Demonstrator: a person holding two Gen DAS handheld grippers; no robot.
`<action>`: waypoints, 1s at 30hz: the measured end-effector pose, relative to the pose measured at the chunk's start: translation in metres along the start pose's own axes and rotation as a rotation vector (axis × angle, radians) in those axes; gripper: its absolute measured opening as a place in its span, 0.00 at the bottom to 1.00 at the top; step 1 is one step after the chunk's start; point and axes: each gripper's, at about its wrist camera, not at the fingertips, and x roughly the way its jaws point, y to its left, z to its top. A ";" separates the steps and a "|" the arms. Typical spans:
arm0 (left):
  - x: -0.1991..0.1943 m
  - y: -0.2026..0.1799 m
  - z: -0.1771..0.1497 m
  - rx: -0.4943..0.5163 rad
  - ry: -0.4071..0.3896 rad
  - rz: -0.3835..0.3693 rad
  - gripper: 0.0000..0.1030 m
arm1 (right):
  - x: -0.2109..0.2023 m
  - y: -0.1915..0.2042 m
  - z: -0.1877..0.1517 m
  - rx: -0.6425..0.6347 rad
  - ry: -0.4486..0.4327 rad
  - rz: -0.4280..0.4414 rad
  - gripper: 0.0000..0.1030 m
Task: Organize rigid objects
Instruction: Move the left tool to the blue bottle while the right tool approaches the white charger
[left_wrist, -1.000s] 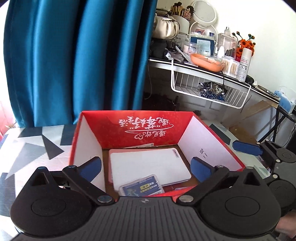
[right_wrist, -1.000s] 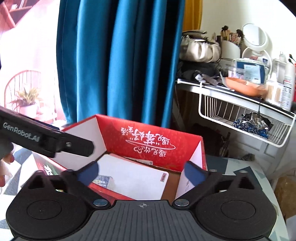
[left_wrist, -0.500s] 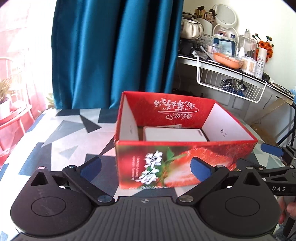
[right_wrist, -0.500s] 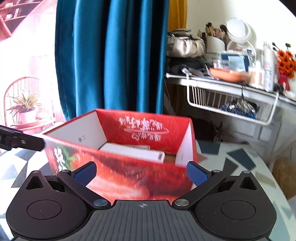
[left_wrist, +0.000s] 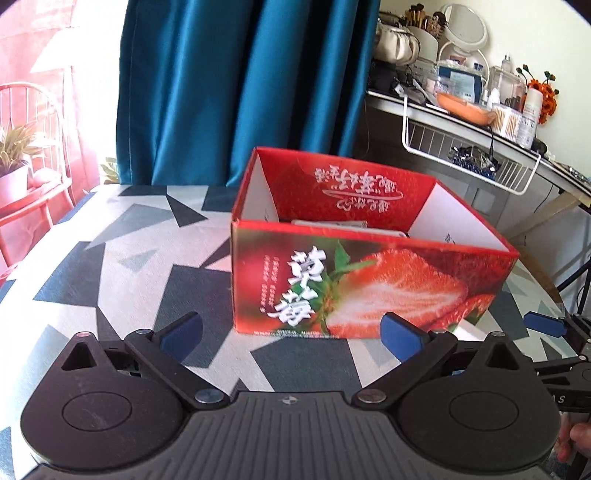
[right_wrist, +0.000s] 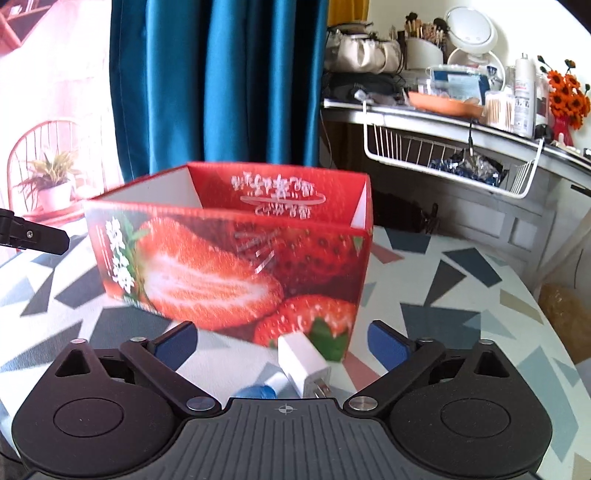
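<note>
A red strawberry-print cardboard box (left_wrist: 369, 280) stands open-topped on the patterned table (left_wrist: 110, 266). A white flat item (left_wrist: 332, 224) just shows over its near rim. My left gripper (left_wrist: 291, 332) is open and empty, short of the box's front wall. In the right wrist view the box (right_wrist: 229, 266) fills the middle. A white charger plug (right_wrist: 303, 365) lies on the table by the box's near corner, low between the jaws of my right gripper (right_wrist: 282, 341). Those jaws are closing but the pads stand apart from the plug. A blue-capped object (right_wrist: 256, 391) lies beside it, mostly hidden.
A blue curtain (left_wrist: 240, 85) hangs behind the table. At the right stands a cluttered shelf (right_wrist: 461, 110) with a white wire basket (right_wrist: 443, 162) under it. The right gripper's finger (left_wrist: 546, 325) shows at the left view's right edge, the left gripper's finger (right_wrist: 33, 236) at the right view's left edge.
Both grippers drew back from above the box and sank, so its printed front wall now faces them. The white plug came into the right view. The right jaws narrowed slightly.
</note>
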 end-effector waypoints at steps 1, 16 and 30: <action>0.003 -0.001 -0.002 -0.001 0.010 -0.005 1.00 | 0.003 -0.001 -0.001 0.006 0.013 -0.005 0.87; 0.024 -0.013 -0.013 0.016 0.052 -0.045 0.98 | 0.021 -0.002 -0.021 0.011 0.128 -0.007 0.66; 0.027 -0.014 -0.014 0.009 0.063 -0.076 0.93 | 0.021 -0.005 -0.019 0.015 0.135 -0.065 0.63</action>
